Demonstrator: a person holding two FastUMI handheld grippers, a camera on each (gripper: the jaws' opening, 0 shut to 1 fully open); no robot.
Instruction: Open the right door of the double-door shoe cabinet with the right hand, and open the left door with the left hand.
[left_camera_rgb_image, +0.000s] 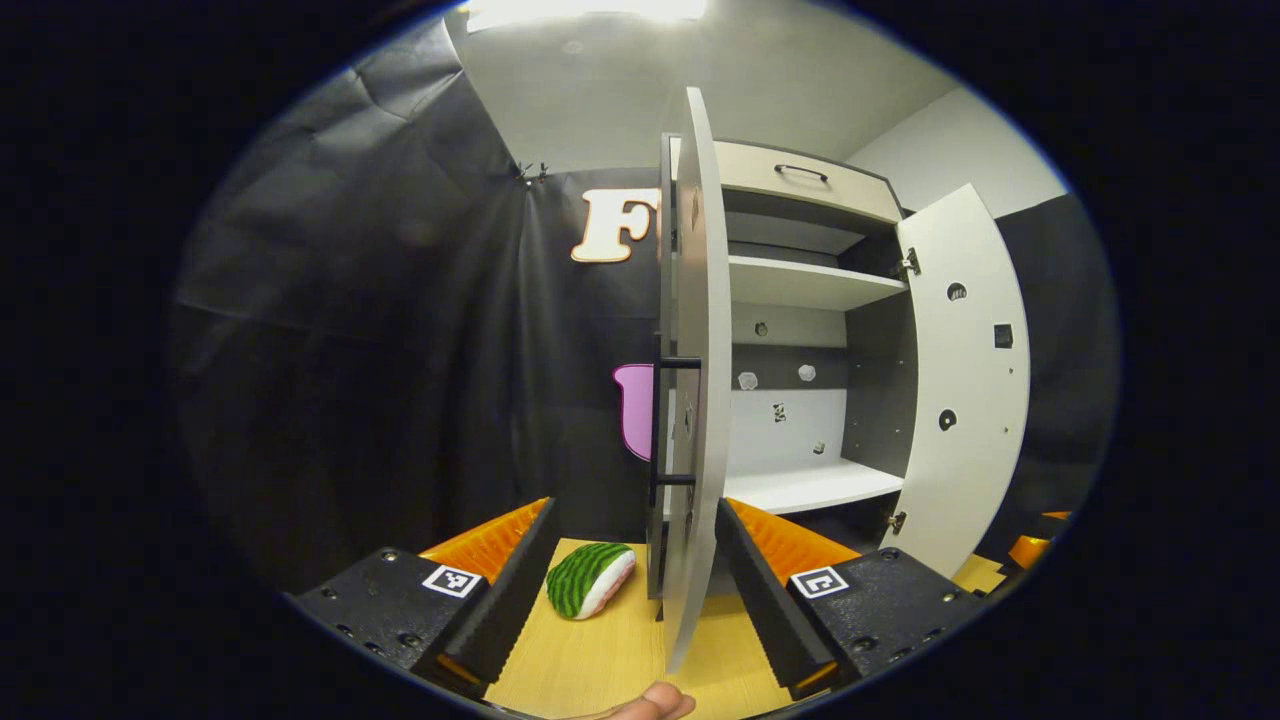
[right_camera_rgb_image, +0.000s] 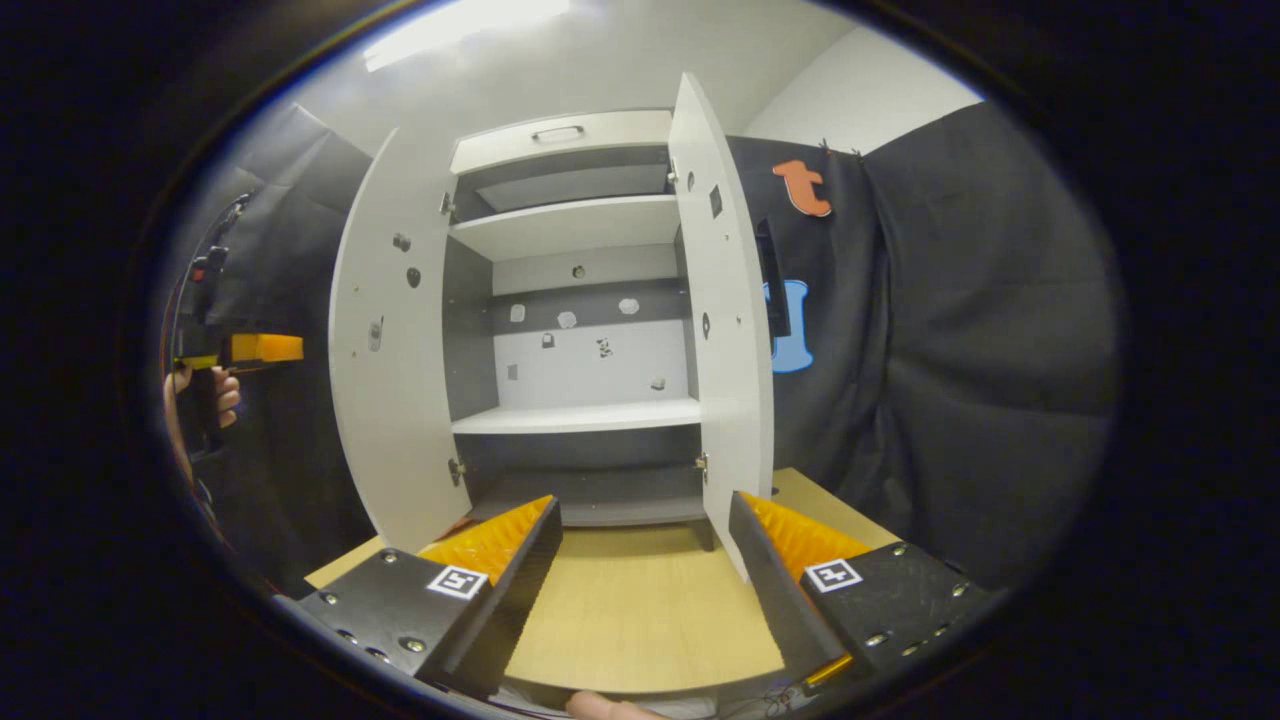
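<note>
Both doors swung wide on cabinet (right_camera_rgb_image: 575, 300) standing on tabletop (right_camera_rgb_image: 640, 610); left door (left_camera_rgb_image: 690, 380) edge-on, right door (right_camera_rgb_image: 725, 300) ajar; left claw (left_camera_rgb_image: 635, 590) gaping, empty; right claw (right_camera_rgb_image: 645, 580) gaping, empty; doors look light, stiff, hinged; best hold: bar handle (left_camera_rgb_image: 660, 420); task looks done.

— Any word, brand or number to read here?

— None. The left gripper (left_camera_rgb_image: 635, 505) carries two square black-and-white coded markers (left_camera_rgb_image: 451, 580), one behind each finger. They are patterns, not letters.

— And the right gripper (right_camera_rgb_image: 645, 500)?

— The same kind of square markers (right_camera_rgb_image: 833, 575), again with no writing.

— What about the small stickers (right_camera_rgb_image: 604, 347) on the back panel inside the shoe cabinet (right_camera_rgb_image: 570, 230)?

— Too small to make out from either gripper view.
</note>
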